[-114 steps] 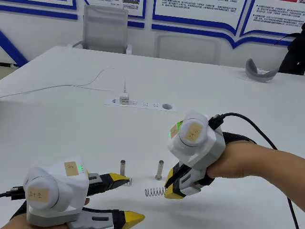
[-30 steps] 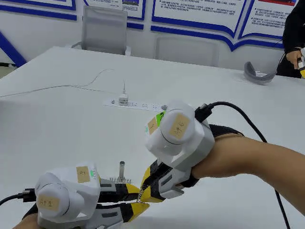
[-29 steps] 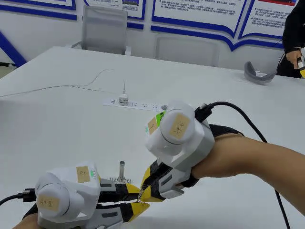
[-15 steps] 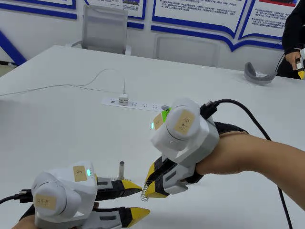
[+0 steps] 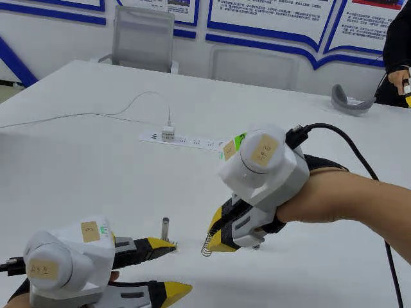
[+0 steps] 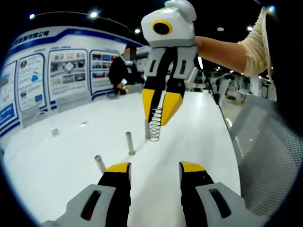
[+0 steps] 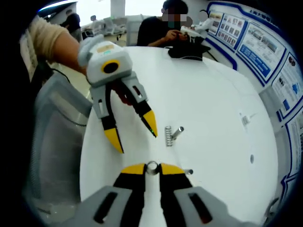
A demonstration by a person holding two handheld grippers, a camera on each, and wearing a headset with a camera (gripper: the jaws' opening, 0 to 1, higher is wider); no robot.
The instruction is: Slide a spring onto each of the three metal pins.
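My right gripper (image 5: 216,244) is shut on a small steel spring (image 5: 206,246), which hangs with its lower end at the white table (image 5: 96,160). In the left gripper view that spring (image 6: 155,124) hangs from the right gripper (image 6: 159,117) close beside a short metal pin (image 6: 147,130). Two more pins (image 6: 129,143) (image 6: 100,163) stand nearer. My left gripper (image 5: 168,267) is open at the lower left, its upper tip next to a pin (image 5: 165,228). A second spring (image 7: 168,135) sits against a pin (image 7: 178,131); I cannot tell whether it is on it.
A white power strip (image 5: 186,138) with a plug and cable lies mid-table. A grey headset (image 5: 350,100) rests at the far right edge. A grey chair (image 5: 142,38) stands behind the table. A person (image 7: 177,23) sits at the far end.
The right gripper has carried the spring right and down, away from the left gripper's tips. The left gripper's jaws stand wider apart than a second ago and sit further left.
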